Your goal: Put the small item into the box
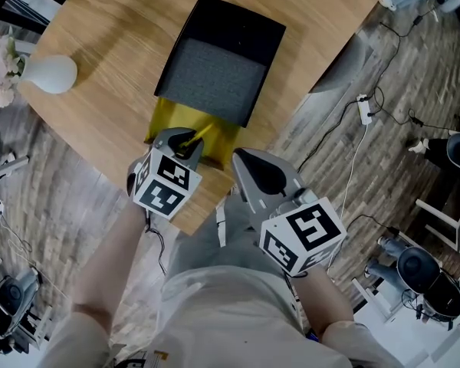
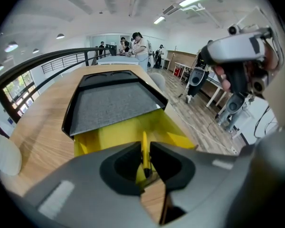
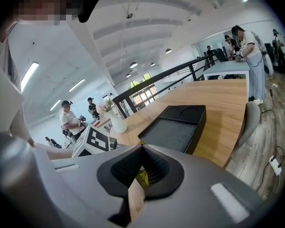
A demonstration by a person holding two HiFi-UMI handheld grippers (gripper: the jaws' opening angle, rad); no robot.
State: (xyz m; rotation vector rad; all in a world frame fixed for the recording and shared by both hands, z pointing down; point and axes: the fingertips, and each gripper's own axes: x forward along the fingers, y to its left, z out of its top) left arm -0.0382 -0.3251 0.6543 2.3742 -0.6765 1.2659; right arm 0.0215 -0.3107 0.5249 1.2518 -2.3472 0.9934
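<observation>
A black box [image 1: 218, 60] with a grey foam inside lies on the wooden table [image 1: 107, 21]. A yellow tray part [image 1: 169, 121] sticks out from under its near edge. My left gripper [image 1: 190, 146] hangs over that yellow part [image 2: 114, 137], shut on a thin yellow stick-like item [image 2: 144, 153] that stands on edge between the jaws. My right gripper [image 1: 249, 167] is beside it at the table's near edge, jaws together with nothing in them. The right gripper view looks past the right gripper [image 3: 141, 151] to the box [image 3: 173, 129].
A white vase [image 1: 52, 73] with pale flowers [image 1: 0, 67] stands at the table's left end. Cables and a power strip [image 1: 364, 110] lie on the floor to the right. Several people stand in the background [image 2: 140, 46].
</observation>
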